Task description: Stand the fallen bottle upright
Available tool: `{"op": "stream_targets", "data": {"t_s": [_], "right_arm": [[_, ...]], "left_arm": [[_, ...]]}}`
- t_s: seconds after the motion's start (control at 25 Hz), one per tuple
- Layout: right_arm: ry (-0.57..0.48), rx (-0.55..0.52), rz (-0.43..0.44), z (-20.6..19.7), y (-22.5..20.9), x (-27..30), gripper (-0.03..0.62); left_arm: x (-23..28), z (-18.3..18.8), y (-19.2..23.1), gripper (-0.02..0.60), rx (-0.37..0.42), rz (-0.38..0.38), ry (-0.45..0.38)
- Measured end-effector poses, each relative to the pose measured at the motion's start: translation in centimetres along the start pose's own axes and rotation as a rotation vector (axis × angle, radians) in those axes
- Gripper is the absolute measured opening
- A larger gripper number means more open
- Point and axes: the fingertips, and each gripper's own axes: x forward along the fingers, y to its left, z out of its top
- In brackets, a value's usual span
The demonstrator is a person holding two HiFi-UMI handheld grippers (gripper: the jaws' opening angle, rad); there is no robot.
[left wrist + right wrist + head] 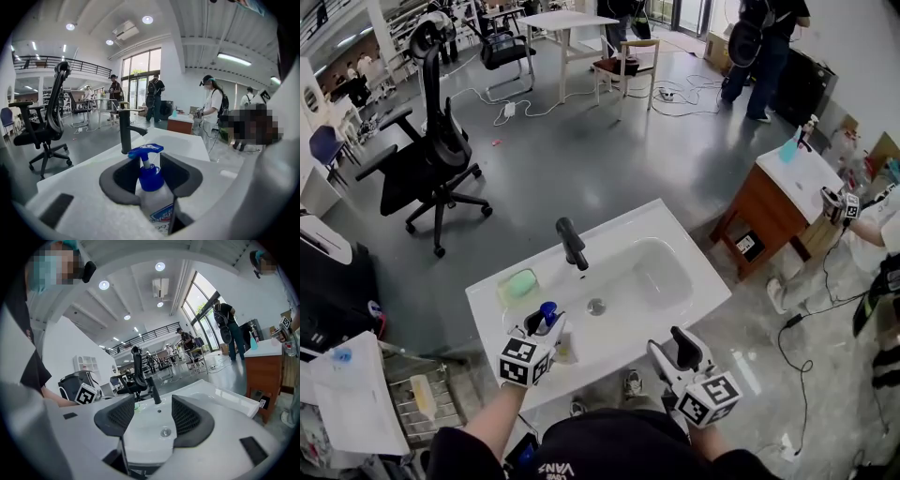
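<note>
A white bottle [561,345] with a blue pump head [146,151] is at the front left rim of the white sink [675,234]. My left gripper [546,328] is shut on its body just below the pump. In the left gripper view the bottle [157,206] stands about upright between the dark pads [180,176], in line with the black faucet [125,131]. Its base is hidden, so I cannot tell whether it rests on the rim. My right gripper [675,349] hangs open over the front right rim with nothing between its fingers [187,420].
A green soap bar [520,283] lies on the sink's left ledge, beside the faucet [572,244]. A black office chair [431,159] stands at the back left. A wooden cabinet [773,202] and a person [872,225] are at the right, and a wire rack [422,398] at the front left.
</note>
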Motion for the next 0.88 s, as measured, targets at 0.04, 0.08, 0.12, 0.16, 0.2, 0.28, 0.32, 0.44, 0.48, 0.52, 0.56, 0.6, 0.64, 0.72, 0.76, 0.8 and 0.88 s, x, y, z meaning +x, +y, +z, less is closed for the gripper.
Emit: {"op": "stream_targets", "data": {"t_s": [0.04, 0.08, 0.12, 0.16, 0.2, 0.28, 0.32, 0.44, 0.48, 0.52, 0.56, 0.6, 0.64, 0.72, 0.76, 0.8, 0.88], "right_arm": [[-0.002, -0.001, -0.003, 0.1, -0.5, -0.1, 0.233], [-0.005, -0.001, -0.008, 0.2, -1.0, -0.3, 0.234], [-0.009, -0.001, -0.012, 0.3, -1.4, -0.4, 0.235], [-0.012, -0.002, -0.013, 0.4, -1.8, -0.5, 0.233], [-0.016, -0.003, -0.014, 0.5, -2.2, -0.6, 0.233], [-0.021, -0.002, -0.018, 0.8, -3.1, -0.9, 0.233], [-0.023, 0.000, -0.020, 0.9, -3.6, -1.1, 0.233], [-0.025, 0.002, -0.019, 1.3, -5.2, -1.5, 0.233], [-0.026, 0.002, -0.017, 1.4, -5.6, -1.6, 0.233], [-0.026, 0.001, -0.016, 1.5, -6.1, -1.6, 0.233], [-0.026, 0.001, -0.016, 1.7, -6.6, -1.7, 0.233], [-0.025, 0.002, -0.018, 1.8, -7.1, -1.9, 0.233], [-0.025, 0.003, -0.020, 2.0, -7.6, -2.0, 0.235], [-0.025, 0.001, -0.015, 2.2, -8.6, -2.2, 0.235], [-0.024, -0.001, -0.010, 2.3, -9.1, -2.2, 0.233], [-0.023, -0.002, -0.006, 2.3, -9.5, -2.3, 0.233], [-0.020, -0.002, 0.000, 2.5, -10.2, -2.3, 0.233]], "left_arm": [[0.5, 0.2, -0.4, 0.141, 0.000, -0.002, -0.007], [1.0, 0.4, -0.8, 0.141, 0.001, -0.004, -0.017], [1.5, 0.7, -1.1, 0.141, 0.003, -0.006, -0.027], [1.9, 0.9, -1.5, 0.141, 0.006, -0.007, -0.036], [2.4, 1.2, -1.9, 0.141, 0.010, -0.010, -0.044], [3.6, 1.7, -2.9, 0.141, 0.021, -0.021, -0.053], [4.3, 2.1, -3.5, 0.141, 0.027, -0.027, -0.056], [6.4, 3.2, -5.3, 0.140, 0.042, -0.042, -0.070], [7.0, 3.6, -5.7, 0.141, 0.045, -0.045, -0.075], [7.6, 4.1, -6.1, 0.141, 0.050, -0.048, -0.080], [8.2, 4.5, -6.5, 0.140, 0.056, -0.050, -0.085], [8.7, 5.0, -6.9, 0.140, 0.065, -0.050, -0.091], [9.3, 5.4, -7.1, 0.141, 0.075, -0.048, -0.097], [10.4, 6.4, -7.6, 0.140, 0.092, -0.040, -0.110], [11.0, 6.8, -7.7, 0.140, 0.097, -0.033, -0.116], [11.5, 7.1, -7.7, 0.141, 0.103, -0.024, -0.121], [12.5, 8.2, -7.7, 0.141, 0.110, -0.002, -0.138]]}}
